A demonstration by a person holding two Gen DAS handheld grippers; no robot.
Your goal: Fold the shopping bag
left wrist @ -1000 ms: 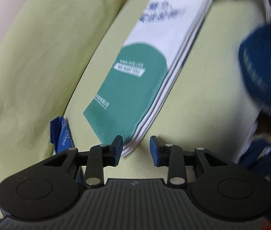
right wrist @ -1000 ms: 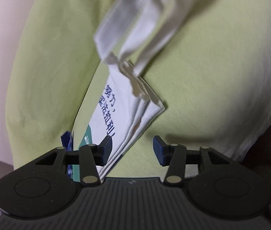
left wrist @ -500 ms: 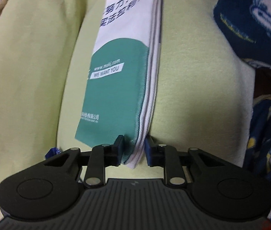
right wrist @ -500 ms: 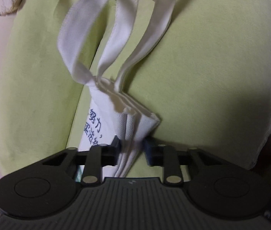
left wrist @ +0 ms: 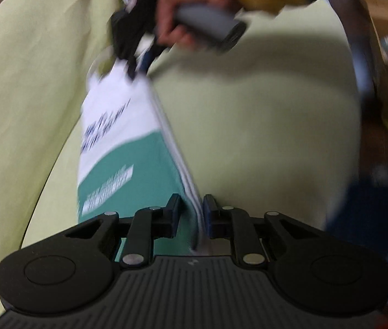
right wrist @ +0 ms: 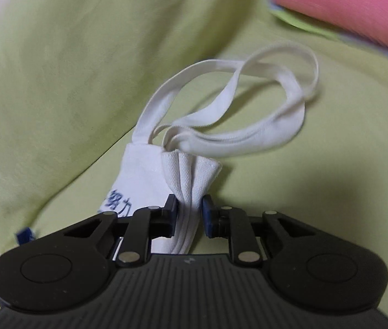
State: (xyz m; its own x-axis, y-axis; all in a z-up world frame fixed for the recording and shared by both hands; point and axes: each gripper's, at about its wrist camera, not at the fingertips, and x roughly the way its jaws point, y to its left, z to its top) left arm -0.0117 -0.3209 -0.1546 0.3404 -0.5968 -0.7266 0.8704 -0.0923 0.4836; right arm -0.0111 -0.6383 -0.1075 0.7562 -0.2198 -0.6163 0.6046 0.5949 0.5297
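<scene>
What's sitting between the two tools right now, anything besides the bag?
Only the shopping bag itself. In the left wrist view its folded strip runs from the left tool up to the right tool, above green bedding.

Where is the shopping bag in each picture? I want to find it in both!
Left wrist view: the shopping bag runs up the middle-left, its green end pinched in the left hand-held gripper, its white end in the right hand-held gripper.
Right wrist view: the bag's white end sits low in the middle, with its handles looping to the right.
Shared landmark: the yellow-green sheet.
</scene>
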